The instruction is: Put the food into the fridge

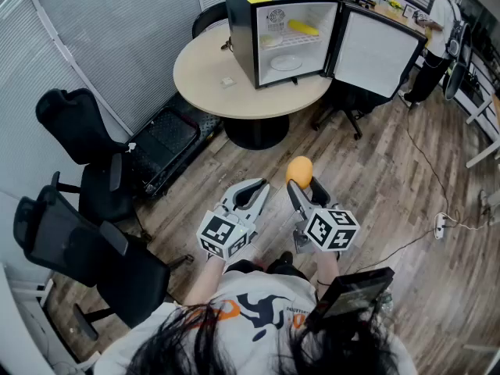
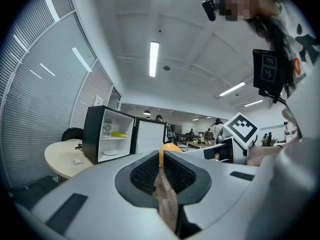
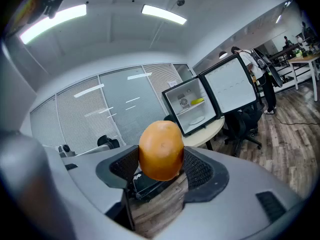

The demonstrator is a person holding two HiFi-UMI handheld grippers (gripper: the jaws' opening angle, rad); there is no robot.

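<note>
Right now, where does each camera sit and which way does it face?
Head view: on the person's head, facing steeply down at the left gripper, the right gripper holding the orange, and the open fridge on the round table; hair, shirt and arms show.
Left gripper view: on the left gripper, looking along its closed, empty jaws toward the fridge; shirt at right.
Right gripper view: on the right gripper, looking along jaws clamped on the orange toward the fridge; no clear body part.
Shared: all three see the fridge and the orange.
</note>
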